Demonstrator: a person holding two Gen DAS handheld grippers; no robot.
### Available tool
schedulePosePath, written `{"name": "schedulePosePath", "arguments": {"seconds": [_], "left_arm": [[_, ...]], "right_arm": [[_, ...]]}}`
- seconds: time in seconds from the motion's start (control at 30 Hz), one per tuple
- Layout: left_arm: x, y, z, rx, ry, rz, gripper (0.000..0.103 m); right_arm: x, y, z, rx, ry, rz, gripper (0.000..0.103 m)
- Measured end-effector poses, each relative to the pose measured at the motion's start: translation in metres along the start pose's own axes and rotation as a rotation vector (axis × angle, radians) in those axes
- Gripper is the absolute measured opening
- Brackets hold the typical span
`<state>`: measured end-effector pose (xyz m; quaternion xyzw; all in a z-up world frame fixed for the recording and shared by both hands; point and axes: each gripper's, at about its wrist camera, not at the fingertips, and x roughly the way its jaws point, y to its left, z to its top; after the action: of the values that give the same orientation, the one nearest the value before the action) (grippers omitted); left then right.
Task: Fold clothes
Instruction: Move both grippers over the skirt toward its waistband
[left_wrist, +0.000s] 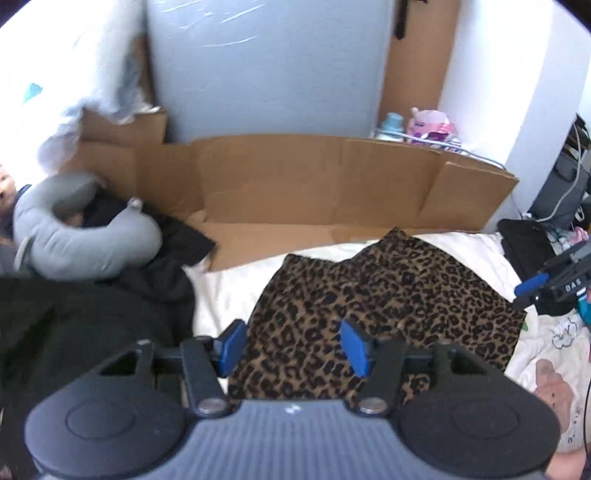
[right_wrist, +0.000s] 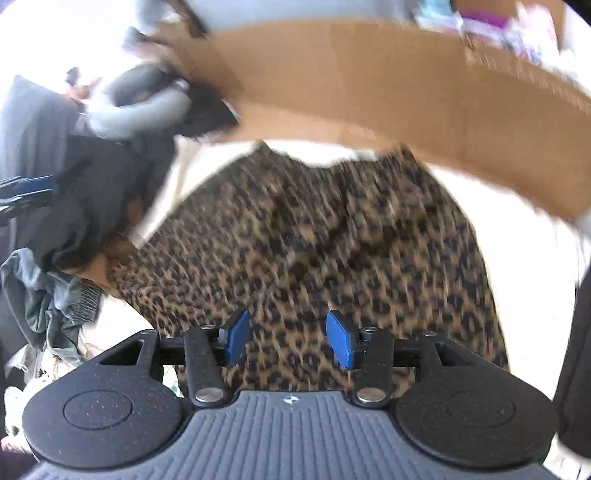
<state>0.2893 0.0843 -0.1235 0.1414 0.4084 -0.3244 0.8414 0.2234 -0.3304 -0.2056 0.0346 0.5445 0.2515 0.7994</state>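
While angled downward, left claw spread, empty

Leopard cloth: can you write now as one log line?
leopard-print garment on white bedding | left gripper open, empty | right gripper open, empty

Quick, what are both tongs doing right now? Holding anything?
Left tongs: open, holding nothing, above the leopard-print garment.
Right tongs: open, holding nothing, above it too.

Both wrist cameras angled steeply down, near, sharing leopard-print garment
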Motion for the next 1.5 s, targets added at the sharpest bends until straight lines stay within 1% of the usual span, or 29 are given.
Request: {"name": "schedulePosePath", "arguments": {"seconds": [0.03, 0.1, 0.23, 0.43, 0.6, 0.73, 0.83, 0.97, 1.03, 1.13, 1.27, 1.4, 1.5], "left_arm": [[0.004, -0.004, 0.004, 0.014, -0.007, -0.011, 0.062], [0.02, -0.009, 0.009, 0.033, -0.005, -0.028, 0.062], [0.062, -0.006, 0.016, 0.035, 0.016, -0.047, 0.061], [0.117, 0.002, 0.017, 0.007, 0.038, -0.064, 0.06], [0.154, 0.004, 0.01, 0.018, 0.064, -0.074, 0.06], [0.19, 0.003, 0.0, -0.017, 0.088, -0.094, 0.059], [0.214, 0.001, -0.01, -0.046, 0.1, -0.105, 0.059], [0.236, -0.002, -0.019, -0.034, 0.11, -0.127, 0.059], [0.245, -0.005, -0.022, -0.021, 0.126, -0.118, 0.059], [0.257, -0.005, -0.024, -0.029, 0.134, -0.106, 0.059], [0.271, 0.0, -0.024, -0.06, 0.145, -0.048, 0.059], [0.284, 0.015, -0.028, -0.098, 0.175, 0.017, 0.059], [0.286, 0.026, -0.032, -0.123, 0.179, 0.032, 0.06]], "right_arm": [[-0.001, 0.0, 0.0, 0.0, -0.012, -0.002, 0.064], [0.003, -0.003, -0.001, 0.005, -0.016, -0.015, 0.064], [0.013, -0.013, -0.003, -0.004, -0.044, -0.044, 0.064], [0.035, -0.041, -0.001, 0.014, -0.087, -0.063, 0.063], [0.067, -0.071, -0.005, 0.041, -0.119, -0.089, 0.063], [0.091, -0.086, -0.009, 0.064, -0.134, -0.114, 0.062], [0.107, -0.095, -0.012, 0.058, -0.14, -0.128, 0.062], [0.125, -0.111, -0.014, 0.086, -0.146, -0.181, 0.062], [0.129, -0.115, -0.015, 0.09, -0.151, -0.215, 0.062], [0.133, -0.118, -0.014, 0.078, -0.174, -0.235, 0.062], [0.14, -0.12, -0.009, 0.077, -0.18, -0.22, 0.062], [0.146, -0.128, -0.011, 0.084, -0.179, -0.22, 0.062], [0.151, -0.14, -0.017, 0.113, -0.168, -0.227, 0.062]]}}
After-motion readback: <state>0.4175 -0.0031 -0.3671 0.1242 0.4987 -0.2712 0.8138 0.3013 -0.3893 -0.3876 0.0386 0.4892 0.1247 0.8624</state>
